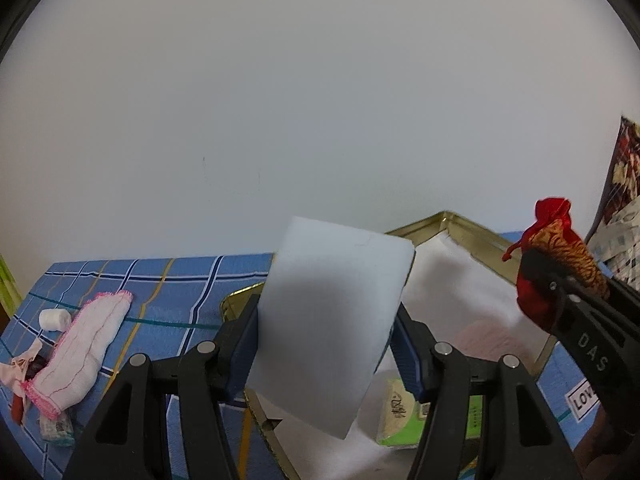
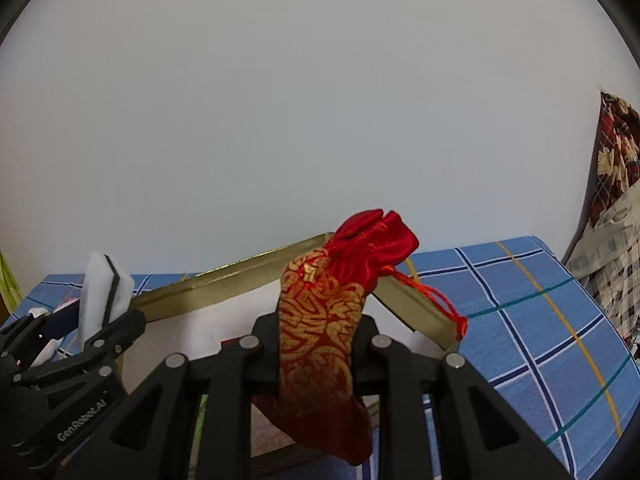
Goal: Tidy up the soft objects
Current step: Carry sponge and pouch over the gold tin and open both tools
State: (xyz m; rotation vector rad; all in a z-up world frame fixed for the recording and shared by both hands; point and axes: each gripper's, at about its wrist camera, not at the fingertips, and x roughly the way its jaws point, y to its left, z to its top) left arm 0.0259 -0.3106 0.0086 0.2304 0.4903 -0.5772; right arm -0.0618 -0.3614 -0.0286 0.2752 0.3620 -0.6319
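Blue plaid cloth (image 1: 168,292) covers the table before a plain white wall (image 1: 280,100). Left gripper (image 1: 326,322), fingers clamped on a tilted white sponge (image 1: 332,312), holds it above a gold-rimmed box (image 1: 464,236) lined in white. Right gripper (image 2: 316,344), fingers closed on a red-and-gold pouch (image 2: 320,320), holds it upright over the same box. On the cloth at left lie a white glove (image 1: 84,340) and a small white roll (image 1: 54,319).
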